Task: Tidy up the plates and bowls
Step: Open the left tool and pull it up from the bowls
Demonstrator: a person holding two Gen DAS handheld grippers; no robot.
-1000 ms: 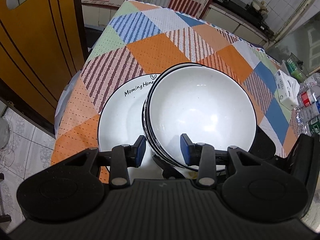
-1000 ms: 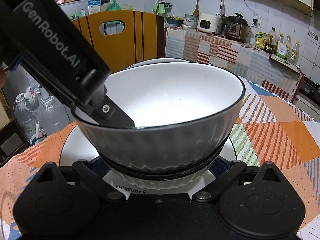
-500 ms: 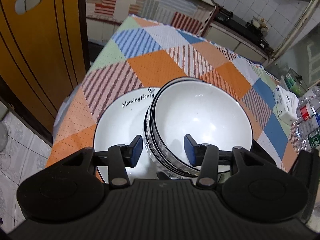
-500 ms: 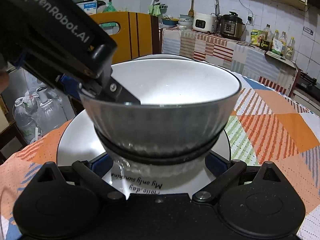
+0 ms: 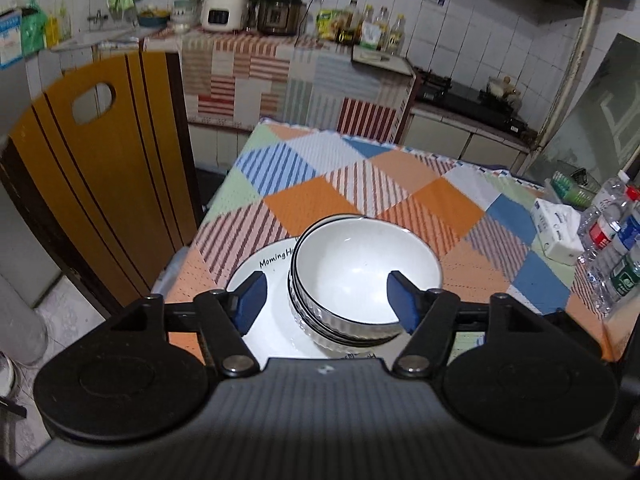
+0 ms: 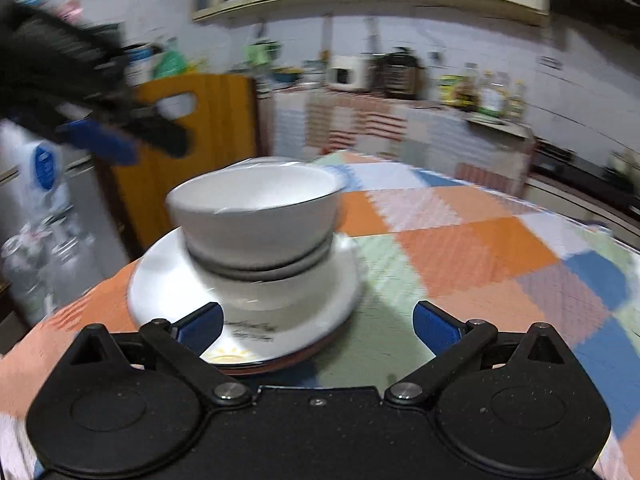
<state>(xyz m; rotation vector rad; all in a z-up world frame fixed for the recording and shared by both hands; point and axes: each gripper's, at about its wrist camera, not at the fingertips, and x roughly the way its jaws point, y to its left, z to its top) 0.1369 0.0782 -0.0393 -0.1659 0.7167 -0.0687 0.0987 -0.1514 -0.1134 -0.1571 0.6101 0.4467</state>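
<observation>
Stacked white bowls with black rims (image 5: 366, 276) sit nested on a white plate (image 5: 262, 276) printed "Morning Honey", near the table's left corner. My left gripper (image 5: 326, 300) is open and empty, raised above the stack, its blue pads apart on either side of the bowls in view. In the blurred right wrist view the bowl stack (image 6: 256, 220) stands on the plate (image 6: 168, 284). My right gripper (image 6: 318, 326) is open and empty, just in front of the plate. The left gripper's fingers (image 6: 100, 140) show at upper left, clear of the bowls.
The table carries a patchwork cloth (image 5: 372, 184). A tissue pack (image 5: 556, 232) and water bottles (image 5: 612, 236) stand at its right edge. An orange wooden chair back (image 5: 100, 184) stands left of the table. A kitchen counter with appliances (image 5: 256, 12) lines the far wall.
Both grippers have let go of the bowls and pulled back. The left one rose and opened wide. The right one withdrew from under the stack, which now rests on the plate.
</observation>
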